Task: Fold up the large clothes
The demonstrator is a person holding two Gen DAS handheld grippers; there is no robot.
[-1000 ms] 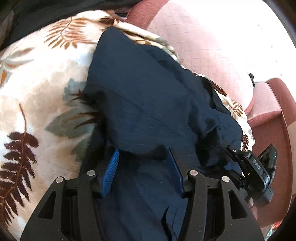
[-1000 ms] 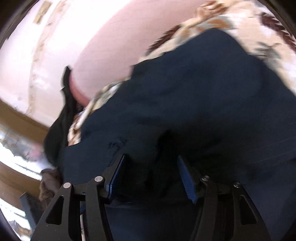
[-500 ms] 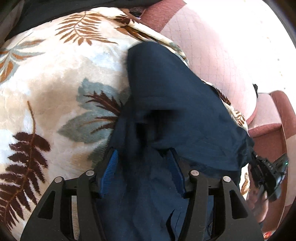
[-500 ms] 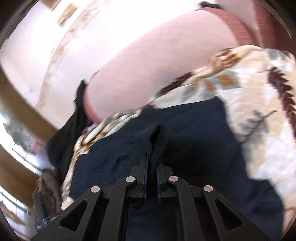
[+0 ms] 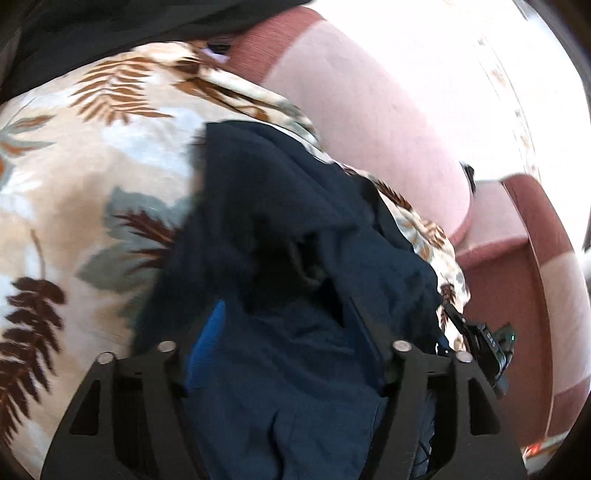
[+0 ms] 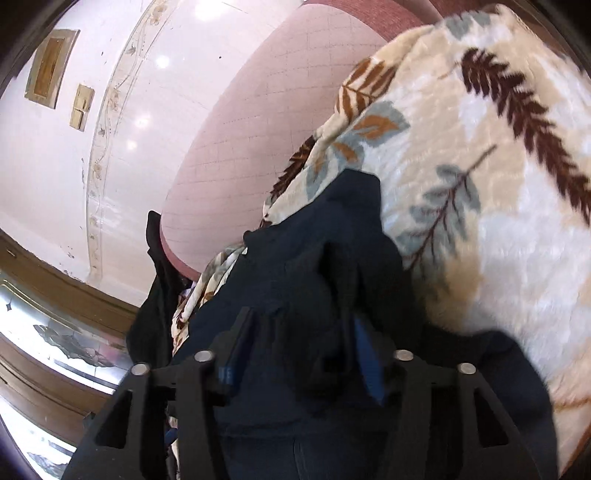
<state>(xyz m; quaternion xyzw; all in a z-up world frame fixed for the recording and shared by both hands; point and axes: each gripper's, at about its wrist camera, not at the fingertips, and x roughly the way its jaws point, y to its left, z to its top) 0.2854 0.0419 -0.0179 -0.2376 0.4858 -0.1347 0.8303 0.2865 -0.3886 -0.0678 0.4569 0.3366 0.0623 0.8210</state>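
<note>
A dark navy garment lies bunched on a cream blanket with a leaf print. My left gripper is open, its blue-padded fingers wide apart with the cloth heaped between and over them. In the right wrist view the same garment lies in a narrow folded pile on the blanket. My right gripper is open, its jaws apart and partly buried in the cloth. The right gripper also shows at the garment's right edge in the left wrist view.
A pink quilted sofa backrest and a dark red armrest rise behind the blanket. Black fabric lies along the top left. In the right wrist view another dark cloth hangs off the sofa's end, with a wood-framed wall beyond.
My right gripper, pinched shut on a fold of the garment half a second ago, has opened. The garment has gone from spread wide to a narrower folded pile. The left gripper stayed open.
</note>
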